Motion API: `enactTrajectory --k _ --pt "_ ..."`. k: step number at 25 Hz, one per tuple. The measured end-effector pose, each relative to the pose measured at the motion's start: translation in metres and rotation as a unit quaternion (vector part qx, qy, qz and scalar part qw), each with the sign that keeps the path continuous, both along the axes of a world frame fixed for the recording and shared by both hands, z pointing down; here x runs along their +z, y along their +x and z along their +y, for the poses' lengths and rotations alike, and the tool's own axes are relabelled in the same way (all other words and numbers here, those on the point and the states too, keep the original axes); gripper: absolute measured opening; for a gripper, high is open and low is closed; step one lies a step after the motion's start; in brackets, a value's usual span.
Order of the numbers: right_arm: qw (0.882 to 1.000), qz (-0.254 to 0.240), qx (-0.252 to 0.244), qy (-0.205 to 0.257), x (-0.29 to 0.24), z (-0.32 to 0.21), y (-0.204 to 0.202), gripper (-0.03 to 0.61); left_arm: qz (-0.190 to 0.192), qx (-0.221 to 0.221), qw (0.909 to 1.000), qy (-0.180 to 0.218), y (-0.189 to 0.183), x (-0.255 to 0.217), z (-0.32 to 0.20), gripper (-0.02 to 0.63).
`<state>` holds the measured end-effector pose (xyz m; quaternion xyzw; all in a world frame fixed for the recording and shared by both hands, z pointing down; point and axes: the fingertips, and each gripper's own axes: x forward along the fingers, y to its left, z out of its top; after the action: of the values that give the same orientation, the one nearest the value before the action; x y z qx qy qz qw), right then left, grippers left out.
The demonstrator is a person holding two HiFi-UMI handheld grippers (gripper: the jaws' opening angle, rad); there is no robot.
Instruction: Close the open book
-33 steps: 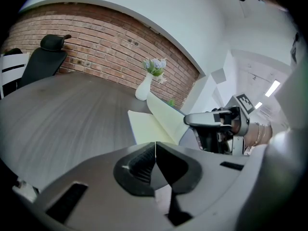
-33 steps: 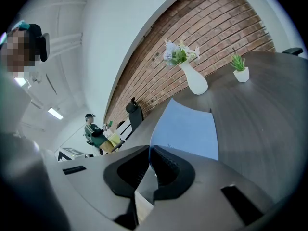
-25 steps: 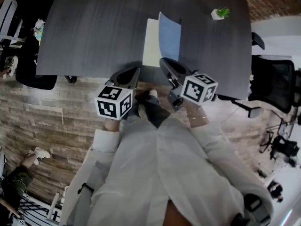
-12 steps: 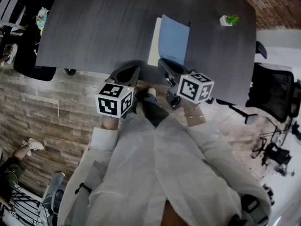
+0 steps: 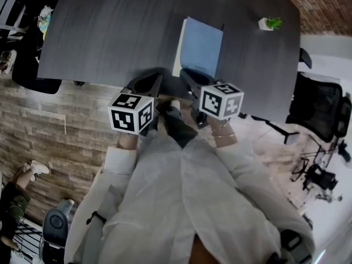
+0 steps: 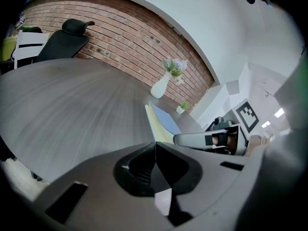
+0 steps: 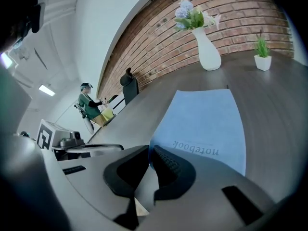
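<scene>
The book (image 5: 202,47) lies on the dark grey table (image 5: 110,32), near its front edge. Its blue cover faces up, and a strip of cream pages (image 5: 178,51) shows along its left side. In the right gripper view the cover (image 7: 207,124) lies just beyond my right gripper (image 7: 150,150) and bears the word "notebook". My right gripper (image 5: 184,73) hovers at the book's near edge, shut with nothing between its jaws. My left gripper (image 5: 155,78) is to the left of it over the table's edge, also shut and empty. The left gripper view has the book (image 6: 161,121) ahead to the right.
A white vase of flowers (image 7: 208,52) and a small potted plant (image 5: 270,23) stand at the table's far end before a brick wall. Black office chairs (image 5: 322,100) stand to the right. A person (image 7: 91,107) is across the room.
Both grippers have sunk a little at the table's near edge, the right one more. Both stay shut. The book has not moved.
</scene>
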<state>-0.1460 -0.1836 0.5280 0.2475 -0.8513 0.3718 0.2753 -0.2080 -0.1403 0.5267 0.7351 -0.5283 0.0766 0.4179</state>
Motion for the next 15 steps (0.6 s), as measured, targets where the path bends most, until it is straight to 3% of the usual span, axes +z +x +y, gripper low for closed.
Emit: enactTrajectory --k 11,15 --pt "0.997 0.066 -0.021 0.027 0.015 0.005 -0.008 0.025 0.002 0.010 0.9999 -0.008 0.004 0.002 -0.008 0.008" --pt "0.997 0.068 -0.020 0.019 0.019 0.006 -0.010 0.025 -0.001 0.018 0.9998 -0.010 0.005 0.003 -0.008 0.008"
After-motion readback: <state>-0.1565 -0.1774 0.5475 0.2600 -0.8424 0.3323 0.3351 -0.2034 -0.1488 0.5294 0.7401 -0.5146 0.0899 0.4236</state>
